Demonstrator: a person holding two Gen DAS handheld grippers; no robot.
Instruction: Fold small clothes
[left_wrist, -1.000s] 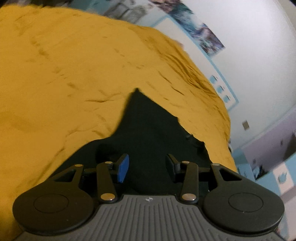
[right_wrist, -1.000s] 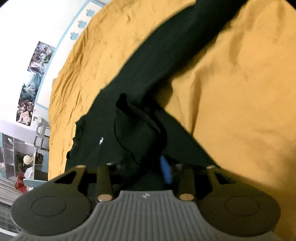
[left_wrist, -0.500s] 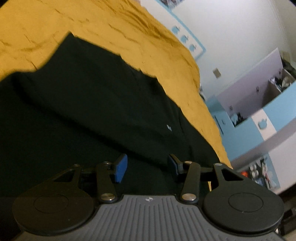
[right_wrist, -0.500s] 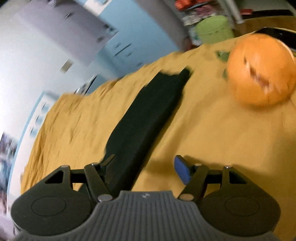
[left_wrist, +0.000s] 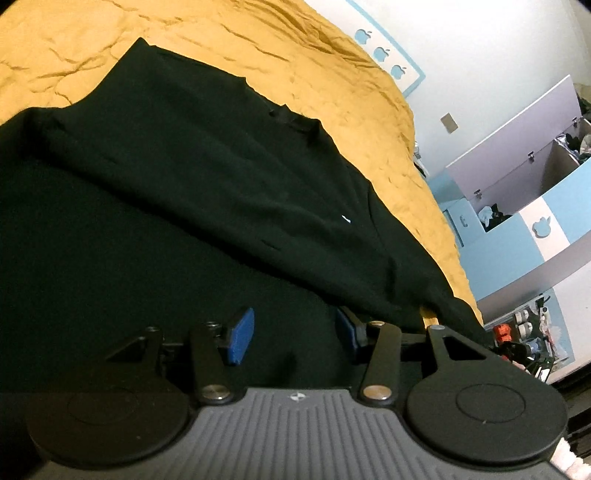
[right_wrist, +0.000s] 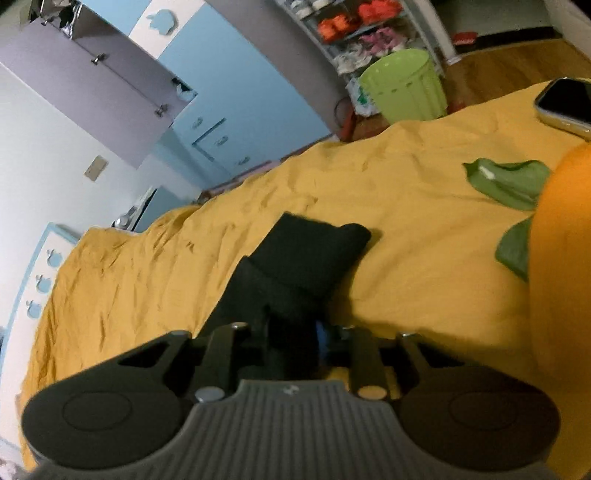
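Your left gripper (left_wrist: 293, 330) hangs with its jaws wide apart over the black shirt (left_wrist: 207, 155), which lies flat on the yellow bed cover (left_wrist: 55, 44). Your right gripper (right_wrist: 291, 339) pinches the shirt's sleeve (right_wrist: 306, 254), which stretches straight ahead. Half a second ago those jaws were apart beside it.

A green bin (right_wrist: 404, 86) stood beyond the yellow bedspread (right_wrist: 406, 177), where a phone (right_wrist: 565, 103) and an orange cushion (right_wrist: 561, 266) lay.
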